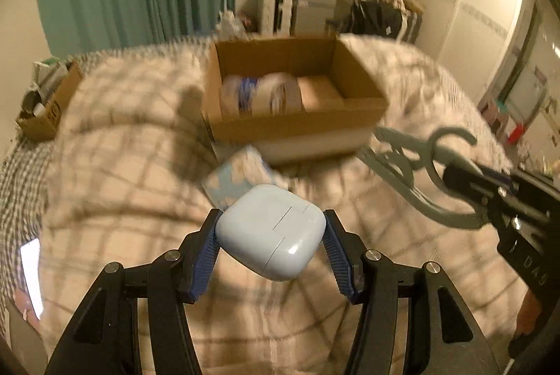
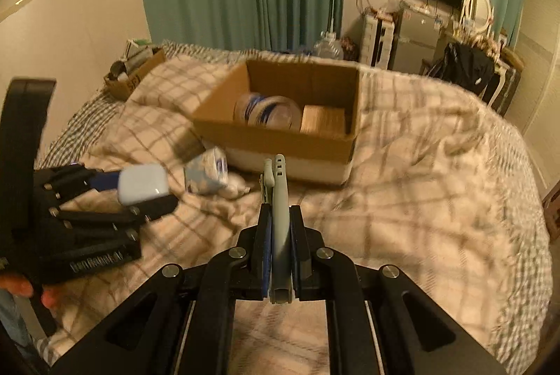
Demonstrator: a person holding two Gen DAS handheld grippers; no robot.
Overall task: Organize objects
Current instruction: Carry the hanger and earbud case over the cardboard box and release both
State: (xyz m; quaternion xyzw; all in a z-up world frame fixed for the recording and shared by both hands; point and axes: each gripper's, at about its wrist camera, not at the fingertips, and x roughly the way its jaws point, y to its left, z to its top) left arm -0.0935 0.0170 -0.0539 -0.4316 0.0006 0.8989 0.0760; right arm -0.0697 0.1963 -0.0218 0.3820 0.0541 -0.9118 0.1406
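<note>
My left gripper [image 1: 271,228] is shut on a white earbuds case [image 1: 271,229], held above the checked bedspread; the case also shows at the left of the right wrist view [image 2: 141,187]. My right gripper [image 2: 280,217] is shut on a grey clip hanger [image 2: 280,200], seen edge-on; the hanger also shows at the right of the left wrist view [image 1: 420,165]. An open cardboard box [image 1: 297,123] stands on the bed ahead, with tape rolls [image 1: 259,93] and a brown block [image 1: 320,91] inside. It also shows in the right wrist view [image 2: 280,137].
A tissue pack [image 1: 238,175] lies on the bedspread in front of the box, also in the right wrist view [image 2: 206,173]. A smaller box of items [image 1: 45,105] sits at the bed's far left. A phone [image 1: 31,273] lies at the left edge. Furniture and curtains stand behind.
</note>
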